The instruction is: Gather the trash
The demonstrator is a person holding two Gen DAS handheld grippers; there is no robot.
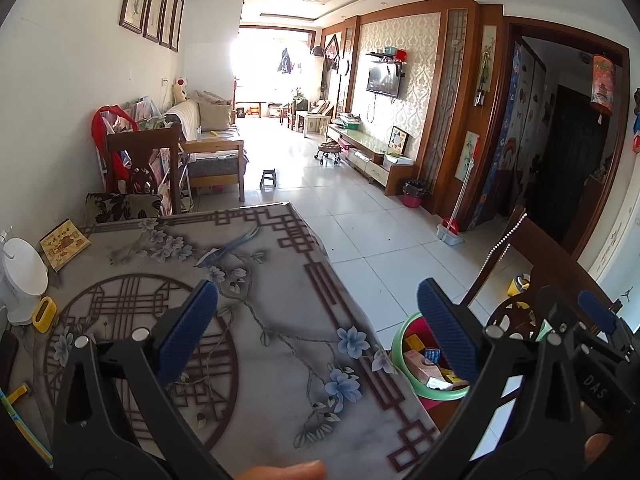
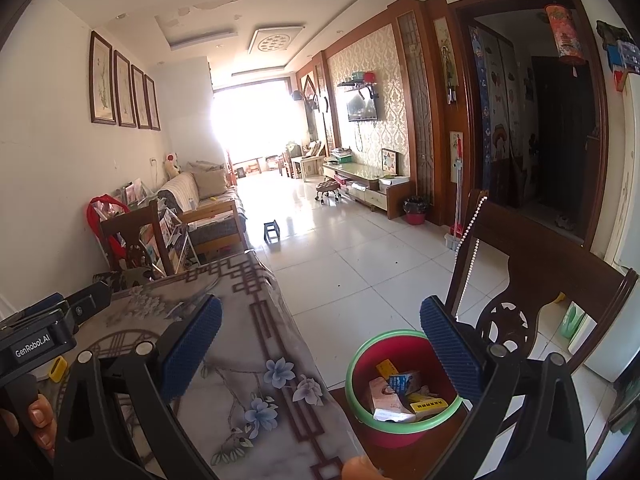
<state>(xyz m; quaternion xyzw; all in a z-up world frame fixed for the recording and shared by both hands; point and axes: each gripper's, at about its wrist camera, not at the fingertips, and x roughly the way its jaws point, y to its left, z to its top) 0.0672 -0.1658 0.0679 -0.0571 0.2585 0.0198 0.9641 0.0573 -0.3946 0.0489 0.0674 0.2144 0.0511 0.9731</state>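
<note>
A red bin with a green rim (image 2: 362, 412) stands on a chair seat beside the table's right edge; it also shows in the left wrist view (image 1: 400, 342). Inside it lie several small boxes and packets (image 2: 394, 398). My left gripper (image 1: 320, 332) is open and empty above the flower-patterned tablecloth (image 1: 260, 320). My right gripper (image 2: 320, 344) is open and empty, above the table's edge and the bin. The right gripper's body shows at the right of the left wrist view (image 1: 592, 344).
On the table's left side are a white fan (image 1: 20, 276), a yellow box (image 1: 66, 242) and a small yellow object (image 1: 44, 314). A dark wooden chair (image 2: 552, 280) stands behind the bin. Another chair (image 1: 140, 160) stands at the table's far end. Tiled floor stretches beyond.
</note>
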